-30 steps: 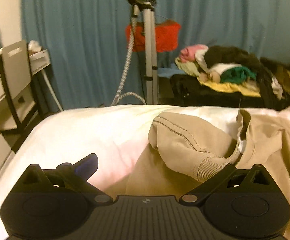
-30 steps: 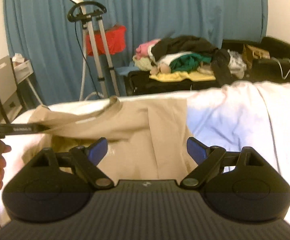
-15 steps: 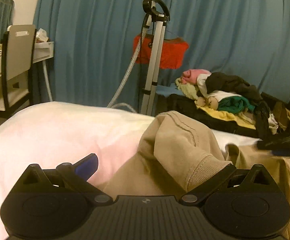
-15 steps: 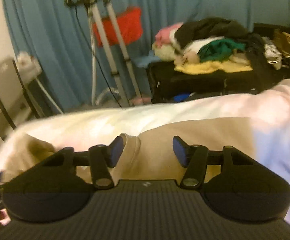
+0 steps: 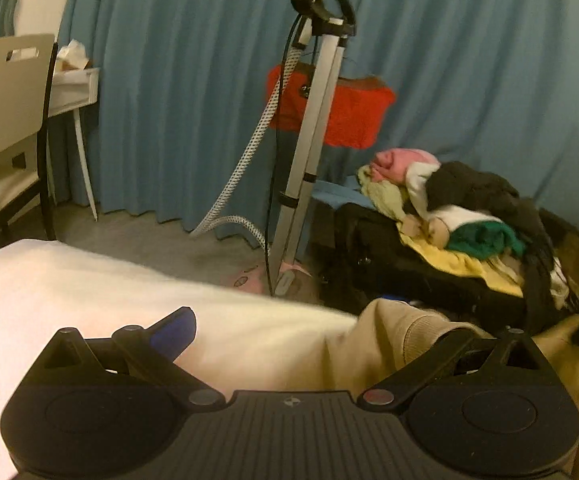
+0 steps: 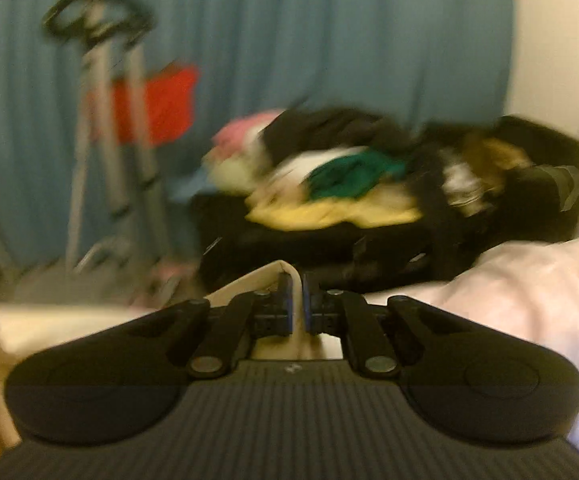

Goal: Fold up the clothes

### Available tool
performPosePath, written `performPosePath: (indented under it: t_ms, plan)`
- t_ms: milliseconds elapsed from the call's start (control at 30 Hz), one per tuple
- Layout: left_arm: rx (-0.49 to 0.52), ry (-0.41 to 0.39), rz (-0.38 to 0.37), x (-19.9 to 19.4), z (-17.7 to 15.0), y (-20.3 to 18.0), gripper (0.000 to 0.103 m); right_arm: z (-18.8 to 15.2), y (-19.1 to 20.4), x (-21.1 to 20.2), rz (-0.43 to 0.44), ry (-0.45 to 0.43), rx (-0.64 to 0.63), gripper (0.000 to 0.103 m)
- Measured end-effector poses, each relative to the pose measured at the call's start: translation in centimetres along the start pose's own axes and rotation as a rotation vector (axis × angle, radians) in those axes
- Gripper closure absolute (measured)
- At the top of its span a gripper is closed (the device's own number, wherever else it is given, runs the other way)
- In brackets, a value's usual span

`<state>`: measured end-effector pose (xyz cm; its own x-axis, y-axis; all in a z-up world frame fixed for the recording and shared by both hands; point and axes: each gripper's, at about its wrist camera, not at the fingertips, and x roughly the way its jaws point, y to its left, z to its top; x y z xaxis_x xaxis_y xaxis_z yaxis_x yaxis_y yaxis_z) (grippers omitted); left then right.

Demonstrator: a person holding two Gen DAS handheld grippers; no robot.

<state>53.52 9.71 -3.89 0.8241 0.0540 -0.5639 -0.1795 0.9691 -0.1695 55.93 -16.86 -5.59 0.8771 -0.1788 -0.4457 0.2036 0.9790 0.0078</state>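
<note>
Bed point(image 5: 49, 292) under blue curtain. Your right gripper point(image 6: 296, 300) jaws clamp tan shirt point(image 6: 245, 286) edge; left gripper point(image 5: 313, 344) jaws wide open, shirt lying toward its right finger.

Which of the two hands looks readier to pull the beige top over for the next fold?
Probably the right. The right gripper has its jaws shut on an edge of the beige top, while the left gripper stands open with the cloth loose.
</note>
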Motion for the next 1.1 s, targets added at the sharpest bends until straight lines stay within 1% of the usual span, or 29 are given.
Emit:
performPosePath:
  t_ms: [33,67,100,133,167,200,233,267,300,333,400,500,533,633,700,767,867,933,1000,1033,1100]
  plan:
    - [0.008,0.010,0.001,1.1,0.5,-0.7,0.000,0.4,-0.9,0.5,-0.018,-0.002,0.016,0.096]
    - [0.031,0.045,-0.008,2.3,0.7,-1.3,0.000,0.4,-1.6,0.9,-0.033,0.002,0.033,0.095]
    - [0.061,0.112,-0.021,3.7,0.9,-2.0,0.000,0.2,-2.1,1.3,-0.044,0.012,0.050,0.095]
    - [0.087,0.176,-0.033,5.0,1.1,-2.7,0.000,0.0,-2.6,1.6,-0.045,0.024,0.063,0.094]
    - [0.095,0.214,-0.041,5.7,1.0,-3.0,0.000,-0.3,-2.9,1.9,-0.035,0.039,0.071,0.093]
    - [0.101,0.236,-0.061,5.9,1.0,-3.1,0.000,-0.6,-3.0,2.1,-0.015,0.065,0.075,0.089]
    - [0.108,0.259,-0.079,6.2,0.9,-3.2,0.000,-0.9,-3.0,2.3,0.017,0.101,0.074,0.074]
    - [0.128,0.275,-0.087,6.2,0.8,-3.4,0.000,-1.1,-3.0,2.1,0.048,0.123,0.078,0.060]
    - [0.154,0.275,-0.083,5.9,0.8,-3.6,0.000,-1.2,-2.9,1.7,0.080,0.132,0.085,0.035]
    - [0.180,0.272,-0.078,5.5,0.7,-3.8,0.000,-1.4,-2.9,1.3,0.111,0.142,0.091,0.022]
    - [0.249,0.245,-0.072,4.1,0.8,-4.3,0.000,-1.5,-2.7,-0.2,0.165,0.133,0.097,0.022]
    - [0.365,0.193,-0.053,1.9,0.8,-5.7,0.000,-1.4,-2.4,-2.8,0.189,0.132,0.071,0.022]
    - [0.402,0.188,-0.048,1.2,0.5,-6.5,0.000,-1.4,-2.2,-3.8,0.194,0.134,0.065,0.022]
    - [0.477,0.211,-0.080,-0.4,-1.1,-8.0,0.000,-1.9,-2.1,-6.6,0.189,0.156,0.042,0.022]
    - [0.479,0.203,-0.075,-0.7,-2.2,-8.8,0.000,-2.5,-2.4,-8.5,0.165,0.161,0.025,0.022]
    - [0.477,0.196,-0.024,-0.4,-3.3,-9.7,0.000,-3.5,-3.4,-10.9,0.141,0.140,0.002,0.022]
    - [0.529,0.146,0.010,0.1,-4.6,-11.6,0.000,-5.2,-5.7,-14.4,0.118,0.098,-0.010,0.022]
    - [0.544,0.139,0.037,0.4,-5.3,-12.9,0.000,-6.4,-7.3,-16.3,0.121,0.077,0.006,0.022]
    - [0.528,0.150,-0.005,0.2,-5.5,-14.0,0.000,-7.6,-9.0,-17.7,0.127,0.073,0.034,0.022]
    - [0.516,0.142,-0.026,-0.3,-5.3,-14.5,0.000,-8.1,-9.8,-18.4,0.132,0.075,0.053,0.022]
    - [0.474,0.090,-0.083,-2.3,-4.7,-15.1,0.000,-9.0,-11.2,-20.0,0.145,0.077,0.102,0.022]
